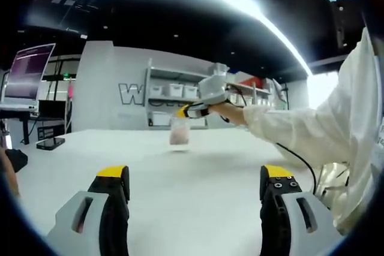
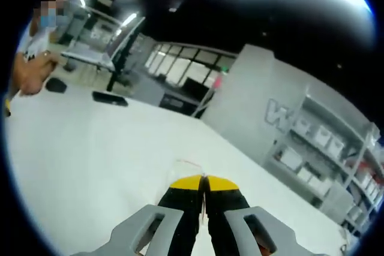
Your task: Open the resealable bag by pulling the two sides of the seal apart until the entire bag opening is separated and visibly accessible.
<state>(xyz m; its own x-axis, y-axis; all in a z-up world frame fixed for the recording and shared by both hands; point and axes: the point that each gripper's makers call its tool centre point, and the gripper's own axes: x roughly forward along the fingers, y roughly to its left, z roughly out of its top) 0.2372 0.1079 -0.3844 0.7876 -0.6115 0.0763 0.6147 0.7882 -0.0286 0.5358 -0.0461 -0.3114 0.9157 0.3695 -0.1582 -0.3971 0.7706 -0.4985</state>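
white table point(image 1: 198, 190); right gripper point(image 1: 185, 111) pinching bag point(image 1: 179, 133) top, lifted.

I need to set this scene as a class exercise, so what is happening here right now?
A person in a white sleeve holds the right hand-held gripper, its jaws shut on the top edge of a small clear resealable plastic bag, dangling it above the white table. The left hand-held gripper is open, well short of the bag.

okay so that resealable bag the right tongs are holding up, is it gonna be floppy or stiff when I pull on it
Probably floppy: the bag hangs limp below the right tongs, above the table. Likely light, since a pinch on its top edge carries it. The clear film may be slippery, so grip near the seal.
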